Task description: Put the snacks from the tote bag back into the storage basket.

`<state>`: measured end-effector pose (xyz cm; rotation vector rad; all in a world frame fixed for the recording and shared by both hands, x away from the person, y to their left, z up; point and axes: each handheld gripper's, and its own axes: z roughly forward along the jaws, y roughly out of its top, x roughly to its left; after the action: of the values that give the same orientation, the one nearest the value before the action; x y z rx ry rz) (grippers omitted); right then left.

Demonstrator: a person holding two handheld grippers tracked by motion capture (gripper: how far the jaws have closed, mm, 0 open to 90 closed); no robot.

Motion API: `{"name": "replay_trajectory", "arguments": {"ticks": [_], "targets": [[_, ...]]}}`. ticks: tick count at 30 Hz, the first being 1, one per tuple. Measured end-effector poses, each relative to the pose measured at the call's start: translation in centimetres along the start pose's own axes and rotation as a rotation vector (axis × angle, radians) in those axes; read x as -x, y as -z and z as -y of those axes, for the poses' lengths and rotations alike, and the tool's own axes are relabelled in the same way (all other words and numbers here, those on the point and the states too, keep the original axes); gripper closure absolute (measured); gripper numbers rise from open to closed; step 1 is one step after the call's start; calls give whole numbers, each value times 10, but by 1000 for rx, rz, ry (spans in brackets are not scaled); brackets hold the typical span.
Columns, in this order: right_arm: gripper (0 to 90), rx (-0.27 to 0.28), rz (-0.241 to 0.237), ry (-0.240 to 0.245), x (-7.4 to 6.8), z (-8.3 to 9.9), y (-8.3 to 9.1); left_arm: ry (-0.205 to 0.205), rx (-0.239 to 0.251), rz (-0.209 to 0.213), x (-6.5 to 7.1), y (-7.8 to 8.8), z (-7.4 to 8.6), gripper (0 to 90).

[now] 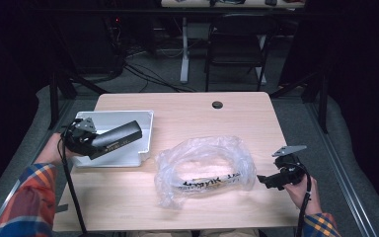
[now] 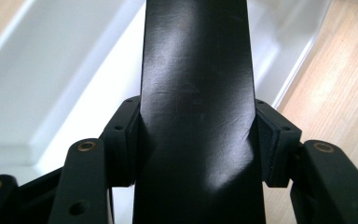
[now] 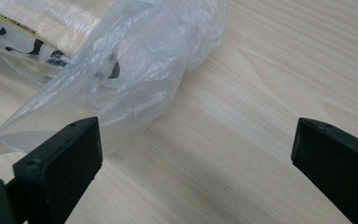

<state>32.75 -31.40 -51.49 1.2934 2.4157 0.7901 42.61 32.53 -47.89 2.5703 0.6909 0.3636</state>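
The left gripper [image 1: 90, 141] is holding a long black box [image 1: 116, 139]. Its two jaws squeeze the box from both sides, and in the left gripper view the pads [image 2: 274, 144] press flat against the dark box [image 2: 198, 107]. The box sticks out from the gripper and hangs over a white tray [image 1: 145, 129]. The tray sits on the left part of the wooden table [image 1: 187, 111]. In the left gripper view the white tray [image 2: 51, 79] lies under the box.

The right gripper [image 1: 269, 181] is over the right side of the table, near the front edge. Its jaws are spread wide with nothing between them. In the right gripper view you see bare wood between the two black pads [image 3: 63, 161].

A crinkly clear plastic bag [image 1: 205, 168] lies in the middle of the table, between the tray and the right gripper. There is something with black letters inside it. The bag [image 3: 121, 74] is just beside the right gripper, not touching it.
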Motion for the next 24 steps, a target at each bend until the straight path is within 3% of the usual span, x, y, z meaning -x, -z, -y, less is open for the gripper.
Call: {"name": "replay_trajectory", "arguments": {"ticks": [5, 13, 24], "targets": [[13, 0, 1, -1, 0, 0, 0, 8, -11, 7, -2, -7, 5, 432], [13, -6, 2, 0, 0, 0, -1, -17, 9, 46, -3, -22, 8, 432], [13, 1, 5, -2, 0, 0, 0, -39, -27, 78, -7, -38, 5, 430]]}}
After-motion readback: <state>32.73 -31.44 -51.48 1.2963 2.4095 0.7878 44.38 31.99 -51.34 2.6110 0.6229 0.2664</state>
